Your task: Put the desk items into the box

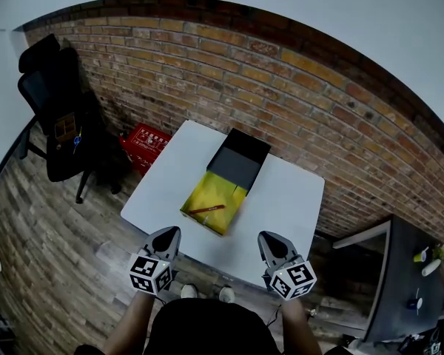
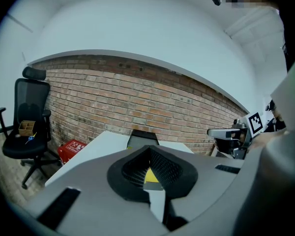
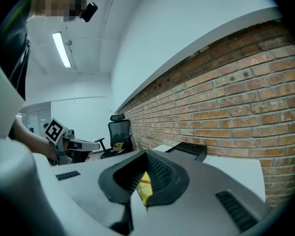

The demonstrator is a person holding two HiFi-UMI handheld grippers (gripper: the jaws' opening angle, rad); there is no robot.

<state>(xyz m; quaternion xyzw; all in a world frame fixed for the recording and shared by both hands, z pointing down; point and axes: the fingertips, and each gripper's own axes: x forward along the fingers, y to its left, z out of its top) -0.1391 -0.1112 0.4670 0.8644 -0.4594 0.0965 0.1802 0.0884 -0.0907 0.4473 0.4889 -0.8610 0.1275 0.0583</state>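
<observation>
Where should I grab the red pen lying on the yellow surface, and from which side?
Take the red pen at mid-barrel, coming straight down from above with the jaws closing across its thin width. It lies flat on the yellow surface, running roughly left to right, so a side approach would likely find no gap beneath it.

Grey hand-held grippers, black-and-white marker cubes

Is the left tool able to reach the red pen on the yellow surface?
Probably yes: the red pen lies exposed on the yellow surface, with nothing between it and the left tool near the table edge. Its jaws are together, though.
</observation>
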